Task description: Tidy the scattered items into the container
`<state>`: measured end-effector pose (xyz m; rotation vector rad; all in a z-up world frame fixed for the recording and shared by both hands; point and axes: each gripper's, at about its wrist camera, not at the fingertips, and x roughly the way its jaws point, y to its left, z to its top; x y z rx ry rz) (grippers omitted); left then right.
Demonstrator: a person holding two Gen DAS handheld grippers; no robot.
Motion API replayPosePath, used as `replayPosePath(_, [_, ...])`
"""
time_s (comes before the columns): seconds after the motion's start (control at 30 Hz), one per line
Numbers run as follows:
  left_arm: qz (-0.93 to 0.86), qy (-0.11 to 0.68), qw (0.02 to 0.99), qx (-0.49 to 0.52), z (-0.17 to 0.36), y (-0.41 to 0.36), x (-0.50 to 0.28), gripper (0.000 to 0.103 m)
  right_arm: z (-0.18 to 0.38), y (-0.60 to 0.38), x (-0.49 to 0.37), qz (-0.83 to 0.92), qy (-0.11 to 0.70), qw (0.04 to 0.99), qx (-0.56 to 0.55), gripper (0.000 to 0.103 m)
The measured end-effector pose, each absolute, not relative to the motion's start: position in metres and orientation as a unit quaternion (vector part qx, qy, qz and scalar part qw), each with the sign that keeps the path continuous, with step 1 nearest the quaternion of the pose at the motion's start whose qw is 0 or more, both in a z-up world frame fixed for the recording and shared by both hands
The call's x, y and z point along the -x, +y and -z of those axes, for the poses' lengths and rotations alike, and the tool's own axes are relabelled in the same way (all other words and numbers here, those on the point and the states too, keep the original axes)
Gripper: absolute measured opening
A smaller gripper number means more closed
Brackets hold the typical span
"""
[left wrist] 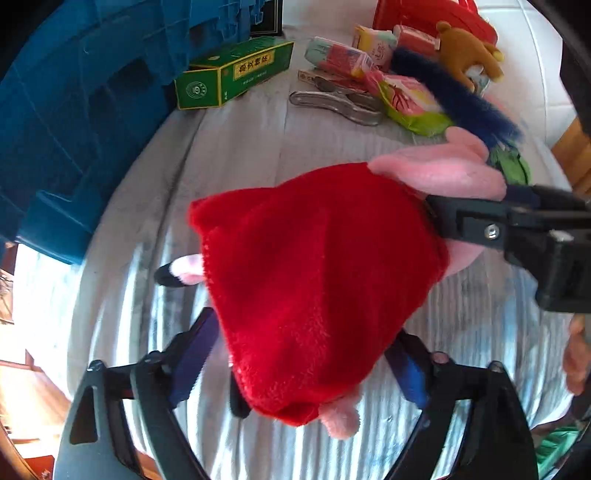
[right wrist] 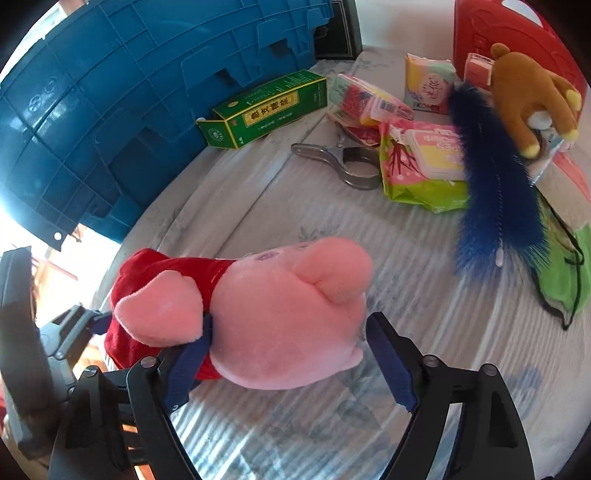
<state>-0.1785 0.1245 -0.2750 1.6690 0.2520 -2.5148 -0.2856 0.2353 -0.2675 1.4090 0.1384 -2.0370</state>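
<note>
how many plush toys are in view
2. A pink pig plush in a red dress sits between both tools' fingers; a brown bear plush lies on the far pile by the red case. Others may be hidden.

Pink plush pig [right wrist: 291,317] between fingers [right wrist: 188,365]

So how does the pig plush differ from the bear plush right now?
The pig plush is pink in a red dress; the bear plush is brown with yellow paws. The pig sits between the fingers of both the right gripper and the left gripper; no gripper touches the bear. The pig is apart from the clutter; the bear lies on the pile by the red box. Both are soft toys outside the blue crate.
</note>
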Motion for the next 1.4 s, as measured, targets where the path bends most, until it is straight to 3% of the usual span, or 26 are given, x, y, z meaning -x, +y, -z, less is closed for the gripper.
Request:
replayPosePath(0.3, [0.865,0.015,0.068,-0.498,0.219,0.137,0.175,0.063,0.226,0.244,0.281,0.798,0.028,0.349,-0.490,0.070])
replayPosePath(0.67, [0.944,-0.050,0.063,-0.321,0.036,0.122,0.174,0.063,0.027,0.251,0.255,0.891,0.027,0.342,-0.297,0.070])
replayPosePath(0.9, [0.960,-0.080,0.097,-0.250,-0.042,0.032,0.150,0.065,-0.063,0.172,0.229,0.912,0.039,0.351,-0.207,0.070])
replayPosePath(1.13, [0.945,-0.092,0.139,-0.282,-0.049,-0.122,0.134,0.068,-0.076,0.014,0.218,0.893,0.024,0.385,-0.233,0.072])
replayPosePath(1.4, [0.904,-0.056,0.132,-0.404,0.006,-0.243,0.159,0.067,-0.019,-0.127,0.247,0.870,0.048,0.352,-0.341,0.072])
